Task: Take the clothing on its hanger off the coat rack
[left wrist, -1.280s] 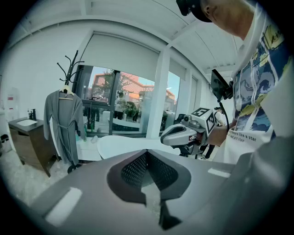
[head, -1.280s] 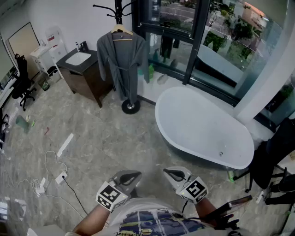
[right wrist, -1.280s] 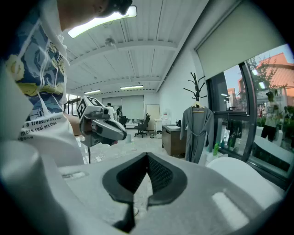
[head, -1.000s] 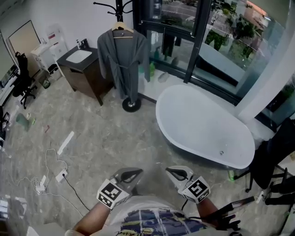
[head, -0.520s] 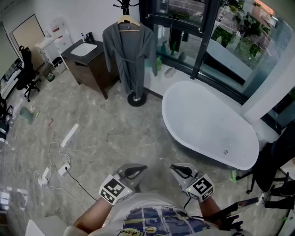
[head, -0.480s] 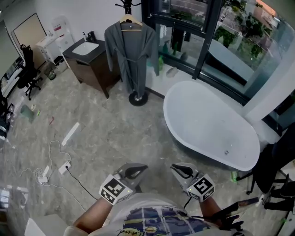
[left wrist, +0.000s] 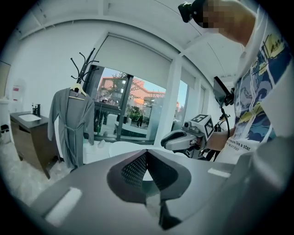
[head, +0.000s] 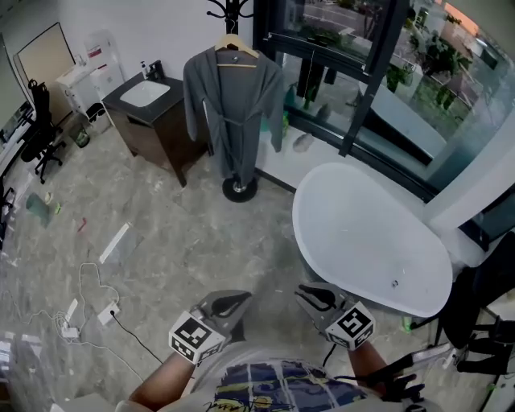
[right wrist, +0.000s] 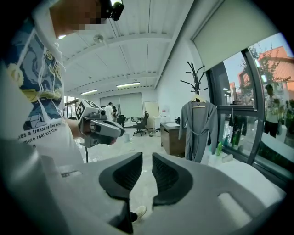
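Both claws are held low and close against the person's belly, side by side with a gap between them. Their tips point forward across the floor (head: 177,233) and their marker cubes face up. The left claw (head: 233,302) sits at the end of a bare forearm (head: 154,388) that comes in from the lower left. Its jaws are pressed together tip to tip, with nothing caught between them. The right claw (head: 311,294) is level with it and angled slightly inward. Its jaws show a narrow gap and are opening, and only the floor shows through that gap. Each gripper view catches the other claw off to the side, held out from the printed shirt (head: 265,390) at about the same height.

The grey robe (head: 233,113) hangs well away from both claws. It is on a wooden hanger (head: 236,44) hooked onto the black coat rack (head: 234,11). The rack's round base (head: 240,191) stands on the floor near the far wall, by the window. The rack is between the dark counter (head: 149,100) with its white sink, to the left, and the far end of the white bathtub (head: 366,233), to the right. The robe hangs straight down, its belt tied at the waist.
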Demonstrator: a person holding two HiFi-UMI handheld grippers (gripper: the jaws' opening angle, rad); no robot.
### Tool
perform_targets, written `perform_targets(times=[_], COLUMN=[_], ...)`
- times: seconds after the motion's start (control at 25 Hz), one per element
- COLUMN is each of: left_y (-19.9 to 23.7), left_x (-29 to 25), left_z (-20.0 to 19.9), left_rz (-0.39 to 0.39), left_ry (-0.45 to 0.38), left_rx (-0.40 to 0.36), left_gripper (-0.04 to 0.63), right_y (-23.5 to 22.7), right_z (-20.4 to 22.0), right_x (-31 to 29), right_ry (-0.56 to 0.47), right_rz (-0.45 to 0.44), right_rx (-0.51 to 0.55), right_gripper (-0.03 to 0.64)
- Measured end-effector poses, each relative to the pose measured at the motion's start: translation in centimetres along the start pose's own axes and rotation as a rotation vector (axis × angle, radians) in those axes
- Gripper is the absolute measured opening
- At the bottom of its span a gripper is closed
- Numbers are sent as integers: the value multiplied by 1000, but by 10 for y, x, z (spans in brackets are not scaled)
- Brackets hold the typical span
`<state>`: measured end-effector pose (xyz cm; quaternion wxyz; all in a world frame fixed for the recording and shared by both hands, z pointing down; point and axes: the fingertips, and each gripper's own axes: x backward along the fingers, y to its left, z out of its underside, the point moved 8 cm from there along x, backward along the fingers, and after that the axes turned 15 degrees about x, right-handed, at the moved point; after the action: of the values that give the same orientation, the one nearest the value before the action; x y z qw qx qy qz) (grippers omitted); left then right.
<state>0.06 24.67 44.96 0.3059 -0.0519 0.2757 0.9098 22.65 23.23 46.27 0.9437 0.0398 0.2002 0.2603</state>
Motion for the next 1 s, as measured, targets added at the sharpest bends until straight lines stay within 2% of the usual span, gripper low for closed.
perform_targets(times=[0.16,0.32,0.52,0.6,0.8,1.0], left_y=[53,112,173,189,230,274], left_x=[-6,3,12,11,-1,-22], left_z=[-50,-84,-105,-114,-141,-181], left_rz=[15,4,-17,-28,-76,-150], left_ry=[-27,-43,-24,-41,-92,-123], left_rx=[-39,-53,-23,-9,14,5], left_gripper=[3,3,22,35,45,51], right_y=[-41,-79,-131,-158,-249,-367], right_z=[-29,-51,-79,-86,-95,-111], right_x=[-52,-117,-179,-194,-234,-279], right_ry=[8,21,21,31,72,75], right_rz=[6,-7,1,5,25,75], right_rx=[31,61,120,128,171,243], right_gripper=[67,72,72,93,121,135])
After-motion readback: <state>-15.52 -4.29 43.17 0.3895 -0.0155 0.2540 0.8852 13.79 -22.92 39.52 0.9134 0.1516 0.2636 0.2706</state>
